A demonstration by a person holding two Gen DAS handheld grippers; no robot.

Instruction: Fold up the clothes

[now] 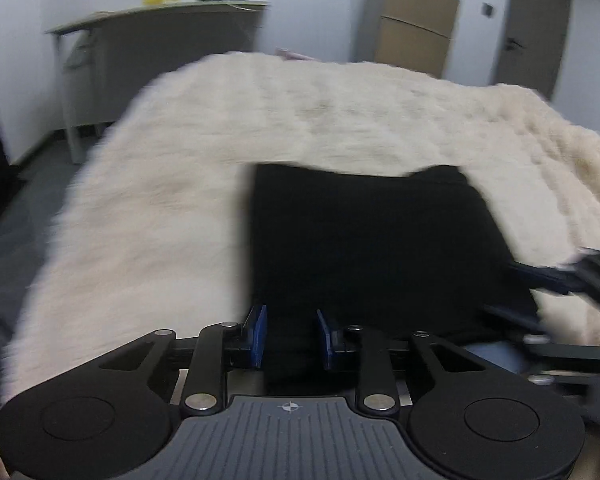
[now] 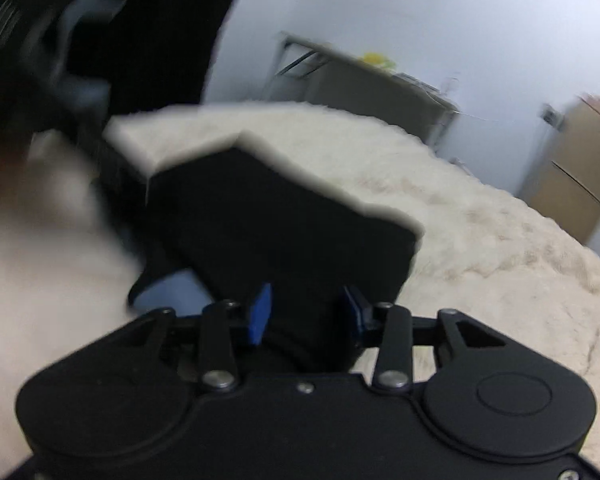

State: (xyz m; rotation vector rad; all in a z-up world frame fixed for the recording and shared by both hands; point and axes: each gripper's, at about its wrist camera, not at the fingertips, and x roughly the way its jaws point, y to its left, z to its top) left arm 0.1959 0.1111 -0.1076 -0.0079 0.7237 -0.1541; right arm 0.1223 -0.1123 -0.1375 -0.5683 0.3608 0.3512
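Observation:
A black garment lies folded into a rough rectangle on a cream fluffy blanket. My left gripper sits at the garment's near edge. Its blue pads stand apart, with a strip of black cloth running between them. In the right wrist view the same garment reaches back between the blue pads of my right gripper, whose jaws are also parted around it. The right gripper's fingers show blurred at the garment's right side. Both views are smeared by motion.
A grey desk with a yellow object stands against the far wall, beside a tan cabinet and a door. Dark floor lies left of the blanket-covered surface. A person's dark clothing fills the upper left of the right wrist view.

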